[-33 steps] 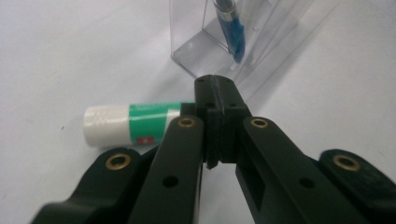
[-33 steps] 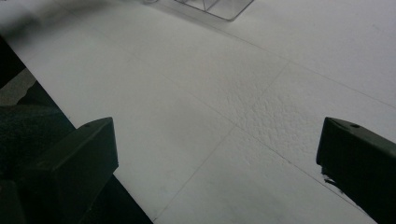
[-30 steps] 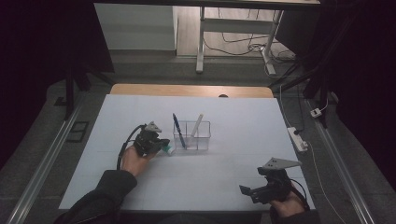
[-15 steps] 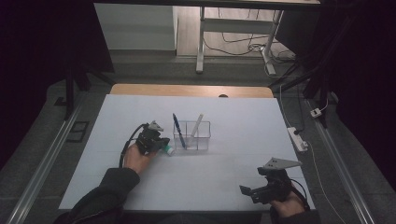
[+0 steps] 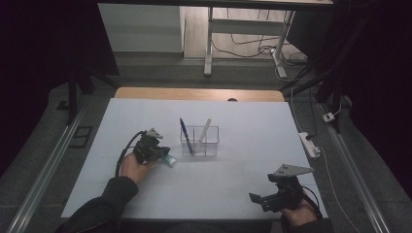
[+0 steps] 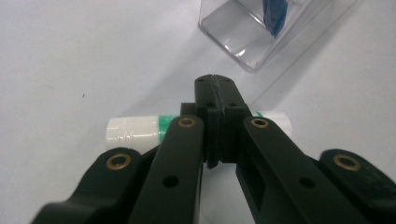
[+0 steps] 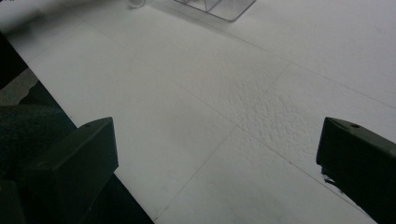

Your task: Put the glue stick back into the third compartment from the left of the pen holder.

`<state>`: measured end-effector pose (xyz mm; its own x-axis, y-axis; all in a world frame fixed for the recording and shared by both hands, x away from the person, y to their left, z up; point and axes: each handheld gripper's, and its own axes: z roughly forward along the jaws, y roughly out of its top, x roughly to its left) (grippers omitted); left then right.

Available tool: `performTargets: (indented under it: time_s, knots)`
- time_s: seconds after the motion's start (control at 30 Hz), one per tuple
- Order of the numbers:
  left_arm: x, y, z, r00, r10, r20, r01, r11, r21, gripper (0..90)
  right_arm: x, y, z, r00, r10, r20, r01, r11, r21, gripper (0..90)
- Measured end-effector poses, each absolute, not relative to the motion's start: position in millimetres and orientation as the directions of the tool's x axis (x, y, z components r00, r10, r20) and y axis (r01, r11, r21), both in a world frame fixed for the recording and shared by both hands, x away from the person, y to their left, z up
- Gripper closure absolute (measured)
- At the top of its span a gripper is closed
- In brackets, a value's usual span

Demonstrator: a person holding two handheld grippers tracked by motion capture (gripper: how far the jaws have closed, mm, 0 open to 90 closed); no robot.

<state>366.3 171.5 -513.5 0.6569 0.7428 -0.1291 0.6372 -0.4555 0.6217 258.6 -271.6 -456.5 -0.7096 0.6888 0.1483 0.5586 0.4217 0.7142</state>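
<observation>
L gripper [image 5: 156,151] sits at table's [image 5: 243,194] left-centre, jaws fully closed, pads meeting tip to tip above a white-and-green tube [image 6: 135,130]. Tube lies flat on the white surface, crosswise behind/under the jaws; in the left gripper view the pads meet in front of it, so no clamp on it as far as seen. Judgement: tube is small, light, rigid plastic w/ smooth round body, so likely to roll or squirt out if pinched off-centre. Best hold is across the mid-body near the green band, jaws square to its axis; ribbed cap end offers more friction.

Centre: clear organiser [image 5: 200,141], just right of the tube, holds a blue pen [image 5: 185,135] and a white pen [image 5: 203,131], both leaning.

R gripper [image 5: 272,199] rests near the front-right edge, jaws wide apart, nothing between them, well apart from tube.
</observation>
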Motion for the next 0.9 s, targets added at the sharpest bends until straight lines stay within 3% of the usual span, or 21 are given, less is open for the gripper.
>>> performTargets:
  time_s: [0.67, 0.9]
  knots:
    - [348, 197, -514, 0.64, 0.751, -0.163, 0.672, -0.444, 0.592, 89.0, 259, -271, -457, -0.711, 0.688, 0.145, 0.557, 0.425, 0.714, 0.0]
    - [347, 198, -508, 0.642, 0.749, -0.161, 0.654, -0.427, 0.624, 87.7, 259, -271, -457, -0.712, 0.687, 0.145, 0.555, 0.425, 0.715, 0.0]
